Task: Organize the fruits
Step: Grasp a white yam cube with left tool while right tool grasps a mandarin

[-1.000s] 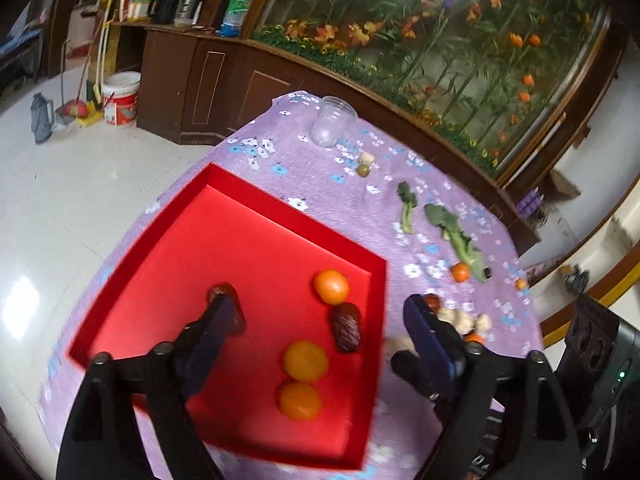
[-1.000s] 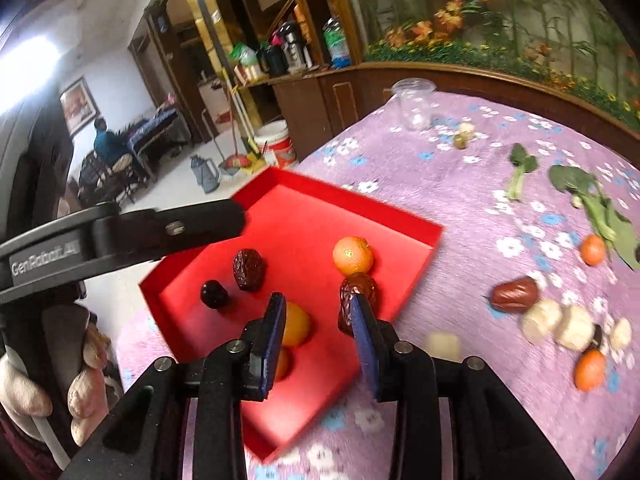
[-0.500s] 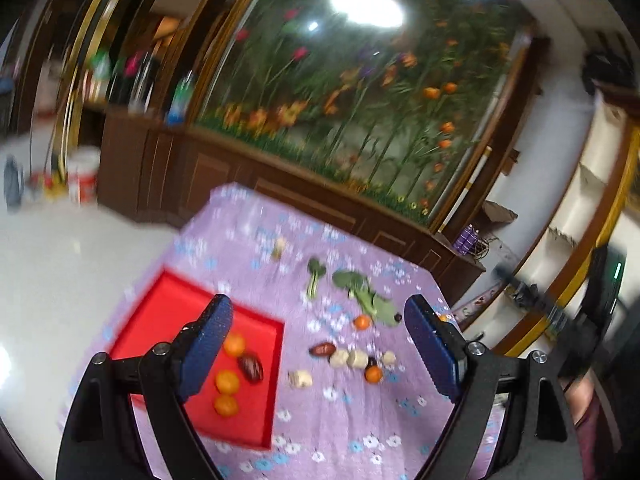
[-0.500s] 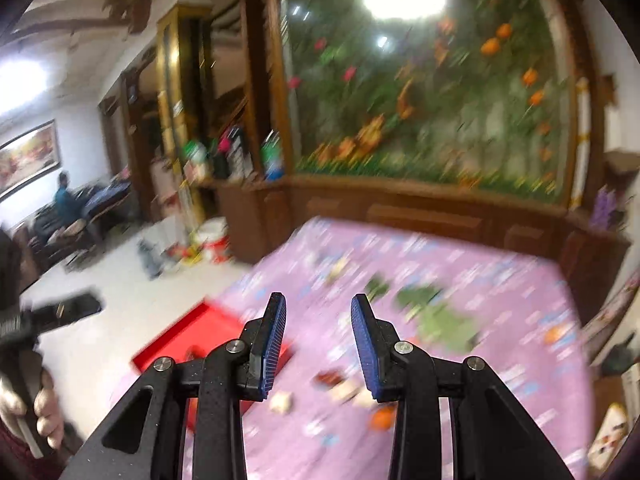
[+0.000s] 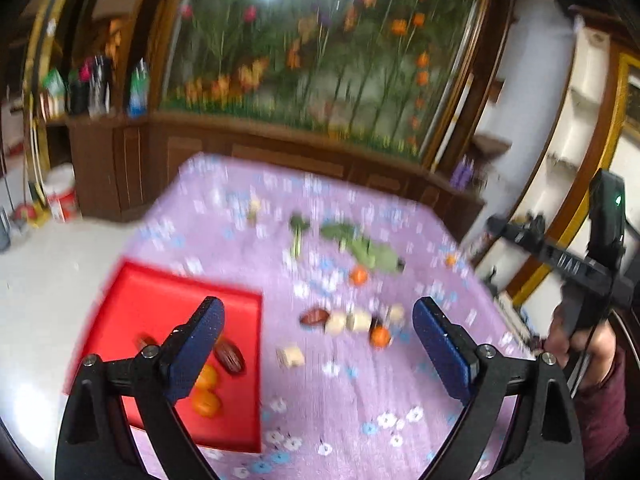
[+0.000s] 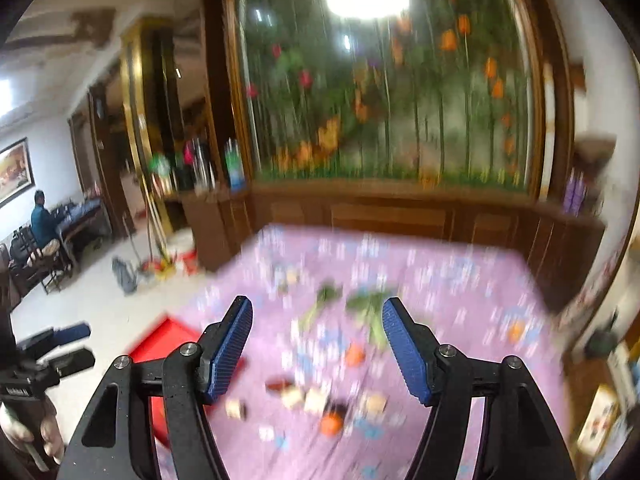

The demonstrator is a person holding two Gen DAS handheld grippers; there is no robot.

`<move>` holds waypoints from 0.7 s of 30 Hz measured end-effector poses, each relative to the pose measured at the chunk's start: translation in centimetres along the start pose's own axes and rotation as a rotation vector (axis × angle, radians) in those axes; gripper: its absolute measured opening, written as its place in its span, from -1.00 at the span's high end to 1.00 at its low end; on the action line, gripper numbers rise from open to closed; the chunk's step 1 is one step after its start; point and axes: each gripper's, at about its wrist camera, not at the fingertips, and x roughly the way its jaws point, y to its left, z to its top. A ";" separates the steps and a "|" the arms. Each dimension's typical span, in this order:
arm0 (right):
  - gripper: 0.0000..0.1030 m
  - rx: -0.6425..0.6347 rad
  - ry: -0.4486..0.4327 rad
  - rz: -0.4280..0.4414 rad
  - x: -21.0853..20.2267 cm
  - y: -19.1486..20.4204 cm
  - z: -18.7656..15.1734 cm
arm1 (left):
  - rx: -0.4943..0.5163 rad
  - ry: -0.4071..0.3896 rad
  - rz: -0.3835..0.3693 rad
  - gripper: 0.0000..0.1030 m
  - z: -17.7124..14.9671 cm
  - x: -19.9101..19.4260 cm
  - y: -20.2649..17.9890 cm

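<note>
A red tray (image 5: 152,300) lies at the left of a purple flowered tablecloth (image 5: 360,392); it holds two oranges (image 5: 206,402) and a dark date (image 5: 230,356). A row of loose fruit lies mid-table: a brown date (image 5: 314,317), pale pieces (image 5: 352,322), an orange (image 5: 380,336) and another orange (image 5: 358,275). My left gripper (image 5: 318,352) is open and empty, high above the table. My right gripper (image 6: 318,350) is open and empty, also held high; below it the blurred fruit row (image 6: 320,400) and tray (image 6: 168,340) show.
Green leafy vegetables (image 5: 360,246) lie further back on the table. A small orange (image 5: 451,259) sits near the right edge. A wooden cabinet (image 5: 280,152) with a flower mural stands behind the table. White floor lies to the left.
Both grippers have lifted far up and back from the tray, so the whole table shows. The right gripper's jaws have opened wider. Both views are blurred by motion.
</note>
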 end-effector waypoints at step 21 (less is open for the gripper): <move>-0.34 0.100 0.278 0.074 14.6 -4.7 -12.4 | 0.058 0.338 0.143 0.19 -8.2 18.2 0.9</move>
